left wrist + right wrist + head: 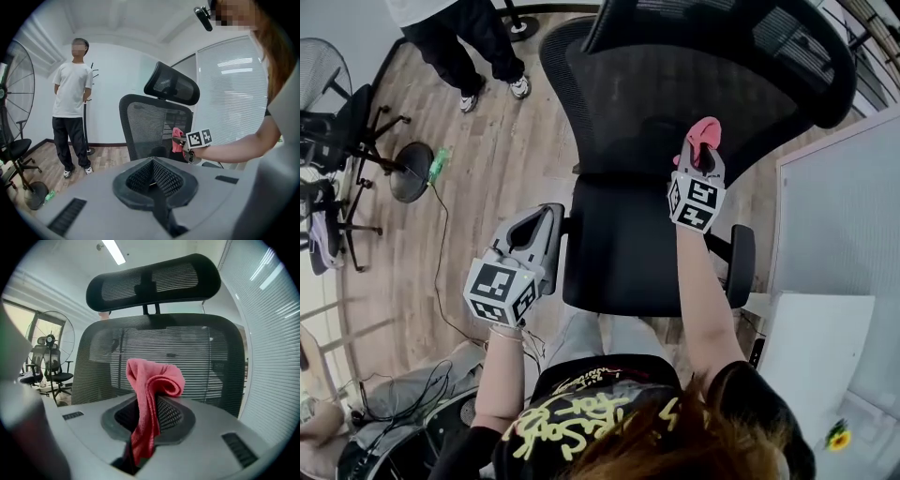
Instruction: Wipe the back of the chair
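The black mesh chair back (637,94) with its headrest (769,47) stands in front of me, above the seat (628,253). My right gripper (703,155) is shut on a pink cloth (705,131), held close in front of the lower part of the back. In the right gripper view the cloth (152,394) hangs from the shut jaws before the mesh (187,357); I cannot tell whether it touches. My left gripper (551,214) is shut with nothing in it, beside the seat's left edge. In the left gripper view, it (152,161) points at the chair back (145,126) and the cloth (177,139).
A person (478,47) stands on the wood floor beyond the chair at the left. A floor fan (323,66) and another office chair (347,131) stand at the far left, with a cable (441,234) across the floor. A white panel (834,244) stands close on the right.
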### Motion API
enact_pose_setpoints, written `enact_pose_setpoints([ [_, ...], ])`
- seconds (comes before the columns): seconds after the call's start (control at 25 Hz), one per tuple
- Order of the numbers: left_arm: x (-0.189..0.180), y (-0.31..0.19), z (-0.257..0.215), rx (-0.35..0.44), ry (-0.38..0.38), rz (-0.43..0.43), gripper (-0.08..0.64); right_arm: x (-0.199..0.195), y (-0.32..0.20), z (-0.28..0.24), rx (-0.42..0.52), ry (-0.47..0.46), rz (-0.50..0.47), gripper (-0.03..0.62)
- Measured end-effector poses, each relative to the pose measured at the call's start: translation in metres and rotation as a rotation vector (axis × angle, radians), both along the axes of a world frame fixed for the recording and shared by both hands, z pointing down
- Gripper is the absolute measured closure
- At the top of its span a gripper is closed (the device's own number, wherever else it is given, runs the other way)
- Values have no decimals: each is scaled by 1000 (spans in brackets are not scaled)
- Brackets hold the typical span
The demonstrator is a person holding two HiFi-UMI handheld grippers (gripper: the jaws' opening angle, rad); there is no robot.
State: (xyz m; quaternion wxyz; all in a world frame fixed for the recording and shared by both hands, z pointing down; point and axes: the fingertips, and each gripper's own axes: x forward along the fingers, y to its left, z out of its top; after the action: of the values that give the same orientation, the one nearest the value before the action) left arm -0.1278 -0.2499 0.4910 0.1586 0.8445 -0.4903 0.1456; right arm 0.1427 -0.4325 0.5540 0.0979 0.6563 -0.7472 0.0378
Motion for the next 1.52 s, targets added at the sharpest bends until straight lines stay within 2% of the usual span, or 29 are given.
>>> enact_pose_setpoints([
  [0.4,-31,1,-4,8,1,-19,568,-124,-1,1,-4,12,-186,532],
  [0.64,-42,4,1,12,-3,-30,568,-175,0,8,-4,17,-270,532],
  [0.96,-69,8,-4,18,-10,-58,568,-253,10,12,-46,80,-473,532],
  [1.28,-80,12,-4,27,-14,-76,567,-281,14,-1,-20,100,-548,532],
  [1.52,-74,13,-21,48,-8,-54,568,-273,32,-37,32,82,-571,532],
])
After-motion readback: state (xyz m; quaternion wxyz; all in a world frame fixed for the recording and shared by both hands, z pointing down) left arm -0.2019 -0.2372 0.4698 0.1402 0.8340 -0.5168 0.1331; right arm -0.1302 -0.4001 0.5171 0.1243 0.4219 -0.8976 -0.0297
